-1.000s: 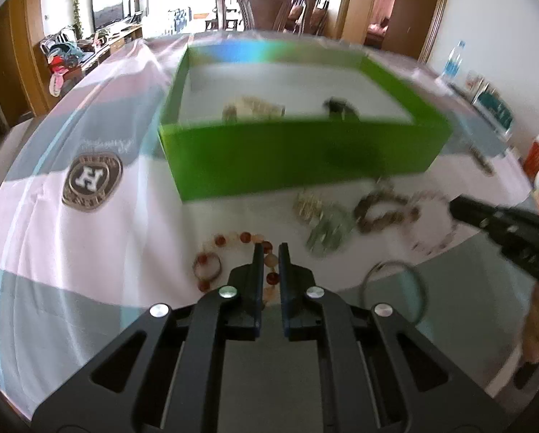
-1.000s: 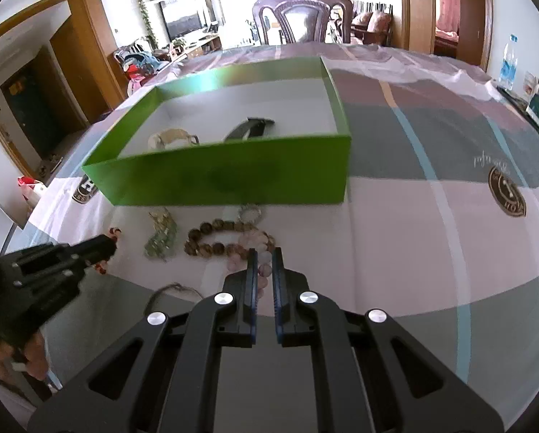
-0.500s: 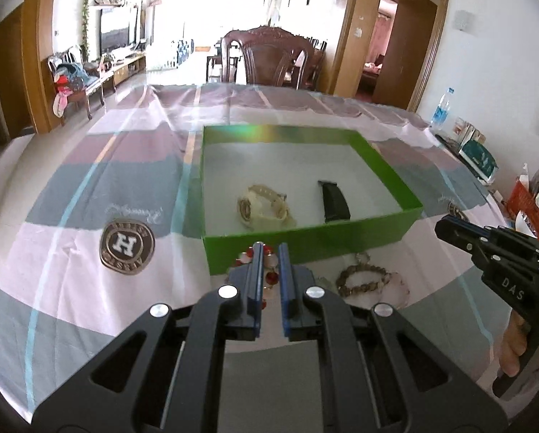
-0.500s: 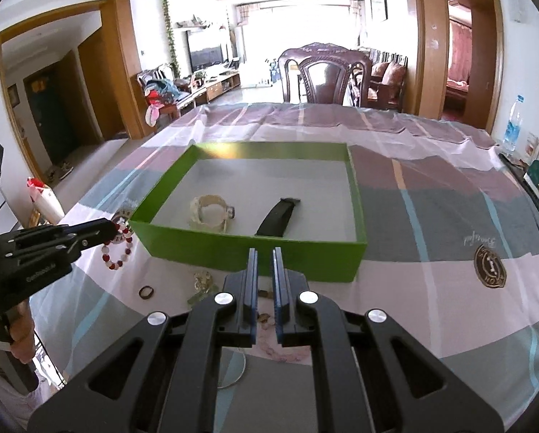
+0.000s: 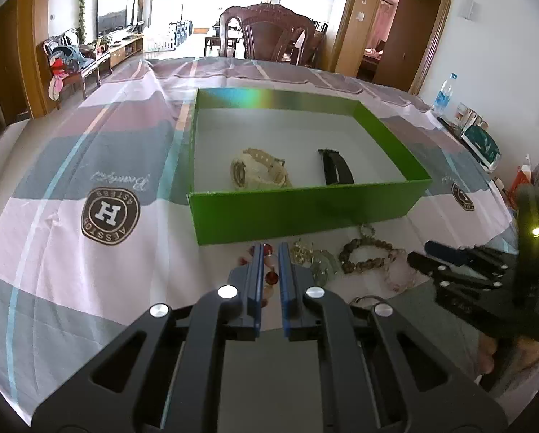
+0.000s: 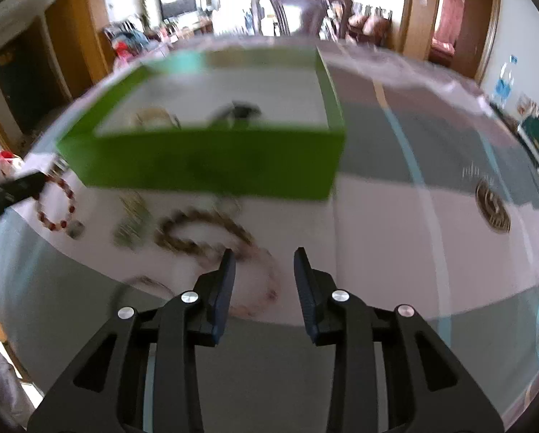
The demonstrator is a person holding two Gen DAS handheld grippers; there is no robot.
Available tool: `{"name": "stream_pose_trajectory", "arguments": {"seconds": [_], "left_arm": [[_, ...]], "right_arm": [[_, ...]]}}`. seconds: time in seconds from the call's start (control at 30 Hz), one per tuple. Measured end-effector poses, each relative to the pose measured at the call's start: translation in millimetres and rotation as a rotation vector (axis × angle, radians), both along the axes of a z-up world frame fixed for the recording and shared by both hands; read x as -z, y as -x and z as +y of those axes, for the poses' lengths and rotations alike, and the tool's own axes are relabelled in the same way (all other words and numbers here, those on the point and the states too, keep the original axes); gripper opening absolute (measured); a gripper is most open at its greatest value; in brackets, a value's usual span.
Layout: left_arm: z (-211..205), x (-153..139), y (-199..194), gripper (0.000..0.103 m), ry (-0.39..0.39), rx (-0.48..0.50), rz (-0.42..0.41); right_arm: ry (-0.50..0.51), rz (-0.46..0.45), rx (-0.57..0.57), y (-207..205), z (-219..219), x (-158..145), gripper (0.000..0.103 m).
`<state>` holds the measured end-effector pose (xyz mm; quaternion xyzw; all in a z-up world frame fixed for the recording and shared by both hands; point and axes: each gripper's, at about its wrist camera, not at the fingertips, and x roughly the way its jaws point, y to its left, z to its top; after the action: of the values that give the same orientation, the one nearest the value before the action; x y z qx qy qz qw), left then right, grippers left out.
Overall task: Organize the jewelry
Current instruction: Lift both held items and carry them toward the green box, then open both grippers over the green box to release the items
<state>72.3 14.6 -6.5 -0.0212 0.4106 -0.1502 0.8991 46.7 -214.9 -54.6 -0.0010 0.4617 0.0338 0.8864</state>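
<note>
A green box [image 5: 305,209] holds a cream watch [image 5: 258,175] and a black strap [image 5: 336,167]. In front of it lie a red bead bracelet [image 5: 269,278], a green-gold piece [image 5: 319,263], a brown bead bracelet [image 5: 363,256] and a pink bead bracelet [image 5: 399,274]. My left gripper [image 5: 268,252] is shut on the red bead bracelet [image 6: 54,205], which hangs from its tip in the right wrist view. My right gripper [image 6: 264,256] is open, low over the pink bracelet [image 6: 265,281]; it also shows in the left wrist view [image 5: 424,256]. The right wrist view is blurred.
The box [image 6: 204,166] stands on a striped pink and grey tablecloth [image 5: 89,166]. A thin dark ring [image 6: 143,283] lies near the front edge. A wooden chair [image 5: 269,32] stands behind the table. A water bottle [image 5: 444,92] and packets stand at the right edge.
The right gripper has opened and dropped toward the pink bracelet. The left gripper stays shut on the red bracelet and has come lower and closer to the box front.
</note>
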Motion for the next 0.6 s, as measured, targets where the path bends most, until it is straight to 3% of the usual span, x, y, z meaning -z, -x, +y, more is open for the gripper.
{"name": "stream_pose_trajectory", "arguments": {"seconds": [0.1, 0.13, 0.17, 0.2, 0.4, 0.6], "left_arm": [[0, 4, -1, 0.008, 0.002, 0.002, 0.010], [-1, 4, -1, 0.008, 0.002, 0.002, 0.012], [-1, 5, -1, 0.009, 0.001, 0.001, 0.014], [-1, 5, -1, 0.008, 0.001, 0.000, 0.014], [0, -1, -1, 0.008, -0.002, -0.005, -0.001], [4, -25, -3, 0.008, -0.005, -0.012, -0.058]], "right_arm": [[-0.002, 0.031, 0.007, -3, -4, 13, 0.031], [0.007, 0.018, 0.001, -2, -3, 13, 0.025], [0.005, 0.018, -0.007, -1, -2, 12, 0.009], [-0.003, 0.023, -0.013, 0, -2, 12, 0.008], [-0.020, -0.035, -0.028, 8, 1, -8, 0.008], [-0.008, -0.204, -0.056, 21, 9, -67, 0.008]]}}
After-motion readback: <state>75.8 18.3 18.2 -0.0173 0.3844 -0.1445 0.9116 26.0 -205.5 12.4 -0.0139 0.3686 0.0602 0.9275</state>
